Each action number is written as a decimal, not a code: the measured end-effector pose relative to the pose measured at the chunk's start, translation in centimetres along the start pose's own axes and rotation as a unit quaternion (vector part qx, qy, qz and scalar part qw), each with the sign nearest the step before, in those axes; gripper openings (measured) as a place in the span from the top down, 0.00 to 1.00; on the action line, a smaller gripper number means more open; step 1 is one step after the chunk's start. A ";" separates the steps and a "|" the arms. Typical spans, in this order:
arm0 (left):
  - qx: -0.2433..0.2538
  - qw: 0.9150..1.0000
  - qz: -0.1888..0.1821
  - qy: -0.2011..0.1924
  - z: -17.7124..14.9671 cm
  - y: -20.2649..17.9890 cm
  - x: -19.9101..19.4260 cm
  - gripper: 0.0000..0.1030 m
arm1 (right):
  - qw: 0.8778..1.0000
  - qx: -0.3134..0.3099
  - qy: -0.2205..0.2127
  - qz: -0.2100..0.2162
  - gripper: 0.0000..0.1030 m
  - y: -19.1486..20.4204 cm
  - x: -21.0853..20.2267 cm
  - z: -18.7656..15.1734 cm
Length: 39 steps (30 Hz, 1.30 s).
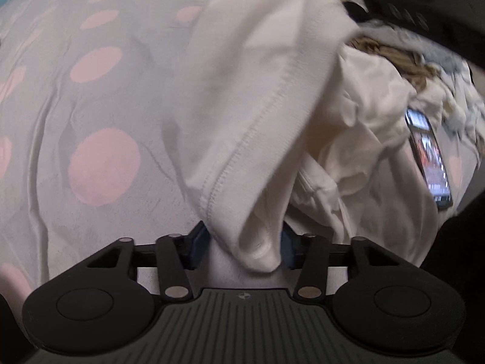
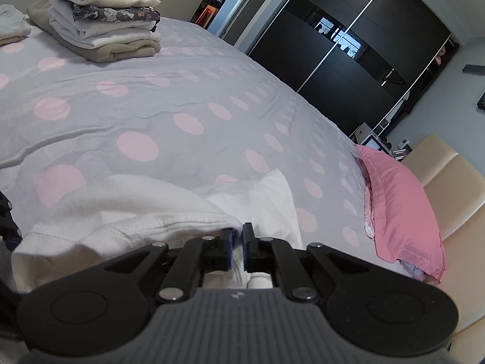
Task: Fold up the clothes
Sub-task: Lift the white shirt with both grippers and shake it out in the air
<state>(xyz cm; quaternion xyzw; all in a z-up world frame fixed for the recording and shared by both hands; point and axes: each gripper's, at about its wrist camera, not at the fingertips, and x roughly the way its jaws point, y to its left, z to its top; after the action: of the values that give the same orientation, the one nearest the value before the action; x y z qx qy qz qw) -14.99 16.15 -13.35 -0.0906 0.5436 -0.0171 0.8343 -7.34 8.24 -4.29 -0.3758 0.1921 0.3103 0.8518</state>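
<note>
Both grippers pinch the white sweatshirt (image 1: 248, 115): left gripper (image 1: 245, 250) clamps its stitched hem, right gripper (image 2: 238, 250) nearly closed on another edge, above the polka-dot bed (image 2: 182, 91). Spreading step seems underway; next, lay it flat.

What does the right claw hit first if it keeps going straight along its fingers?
Likely the white garment bunched just ahead of the right claw, then the polka-dot bedspread. Depth is unclear.
</note>
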 end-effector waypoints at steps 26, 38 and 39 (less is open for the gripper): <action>-0.058 0.969 0.031 -0.237 5.6 7.1 -18.6 0.97 | 0.982 0.023 -0.126 -0.138 0.96 -6.7 -9.6 9.0; 0.032 0.908 0.065 -0.413 7.3 3.9 -35.2 0.97 | 0.961 0.088 -0.233 -0.123 0.96 -10.0 -18.8 13.7; 0.035 0.914 0.060 -0.400 7.6 4.2 -34.7 0.97 | 0.964 0.091 -0.223 -0.112 0.96 -9.8 -18.2 13.4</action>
<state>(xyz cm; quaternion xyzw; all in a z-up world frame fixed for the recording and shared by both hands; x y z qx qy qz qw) -22.55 25.72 20.24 -0.0282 0.1681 0.0514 0.9840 -12.84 6.28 19.65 -0.2371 -0.0190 0.2700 0.9330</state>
